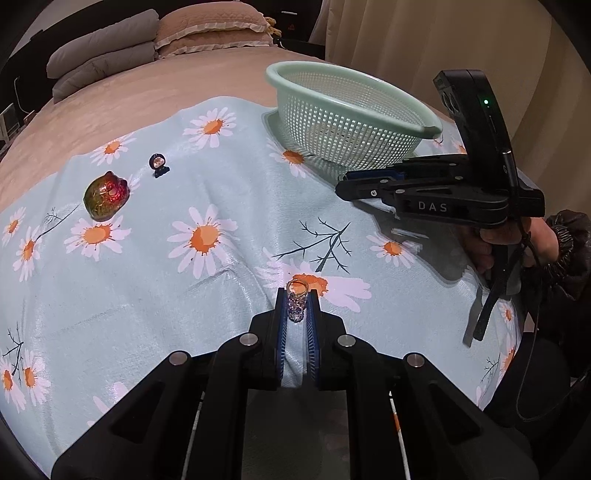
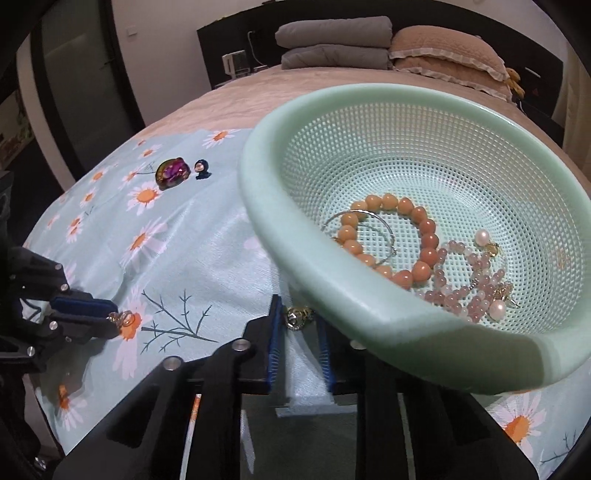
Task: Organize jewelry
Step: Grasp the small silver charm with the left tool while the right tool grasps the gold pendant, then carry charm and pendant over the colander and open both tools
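My left gripper (image 1: 297,306) is shut on a gold ring with a clear stone cluster (image 1: 297,301), just above the daisy cloth; it also shows in the right wrist view (image 2: 120,317). My right gripper (image 2: 298,314) is shut on a small gold jewel (image 2: 297,315), right below the rim of the green mesh basket (image 2: 369,306). The basket holds an orange bead bracelet (image 2: 424,236), a silver bangle (image 2: 384,236), pink beads (image 2: 465,291) and pearl earrings (image 2: 496,308). In the left wrist view the basket (image 1: 351,110) stands at the back, the right gripper (image 1: 345,184) beside it.
An iridescent cat-shaped piece (image 1: 106,195) and a small dark figurine (image 1: 159,166) lie on the cloth's left part. The daisy cloth (image 1: 184,295) covers a bed, with pillows (image 1: 207,29) and folded grey blankets (image 1: 103,55) at the far end.
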The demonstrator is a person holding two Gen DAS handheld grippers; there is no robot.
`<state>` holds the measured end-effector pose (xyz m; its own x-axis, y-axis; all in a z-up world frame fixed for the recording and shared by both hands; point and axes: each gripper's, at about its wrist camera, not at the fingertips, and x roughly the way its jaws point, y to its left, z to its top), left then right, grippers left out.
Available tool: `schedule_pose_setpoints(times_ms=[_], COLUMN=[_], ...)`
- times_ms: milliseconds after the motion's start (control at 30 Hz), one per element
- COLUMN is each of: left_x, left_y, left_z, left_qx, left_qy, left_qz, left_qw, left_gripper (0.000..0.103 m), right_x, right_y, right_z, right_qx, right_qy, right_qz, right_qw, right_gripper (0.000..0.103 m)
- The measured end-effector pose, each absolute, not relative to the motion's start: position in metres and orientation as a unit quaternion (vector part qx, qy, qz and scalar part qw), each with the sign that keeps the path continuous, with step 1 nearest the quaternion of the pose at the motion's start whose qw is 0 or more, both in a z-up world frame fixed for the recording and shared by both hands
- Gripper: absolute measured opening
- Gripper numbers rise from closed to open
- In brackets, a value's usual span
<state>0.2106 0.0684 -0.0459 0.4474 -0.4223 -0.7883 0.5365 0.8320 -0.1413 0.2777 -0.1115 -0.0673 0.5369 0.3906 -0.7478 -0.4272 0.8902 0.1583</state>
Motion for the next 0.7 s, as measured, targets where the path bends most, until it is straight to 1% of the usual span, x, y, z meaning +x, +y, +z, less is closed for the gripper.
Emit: schedule_pose_setpoints(times_ms=[100,367,700], left_x=[0.210,0.199,0.190], left_y=[0.069,0.066,0.043], left_z=[-0.045,-0.037,0.001], left_qx=[0.061,0.061,0.080], left_qy=[0.446,0.448,0.435], left_qz=[-0.279,-0.284,-0.276], left_qw=[0.848,0.845,0.853], left_gripper=[0.011,0.011,0.011], right_x=[0.273,0.243,0.205], right_y=[-0.108,-0.120,-0.151], right_z=[-0.065,-0.054,-0.001], right_qx=[-0.038,-0.039,-0.058], right_qy=[0.419,0.420,0.379], right_qz=[0.235,0.265,0.252], right_qw=[0.876,0.867,0.889], right_gripper=[0.016,0.016,0.016])
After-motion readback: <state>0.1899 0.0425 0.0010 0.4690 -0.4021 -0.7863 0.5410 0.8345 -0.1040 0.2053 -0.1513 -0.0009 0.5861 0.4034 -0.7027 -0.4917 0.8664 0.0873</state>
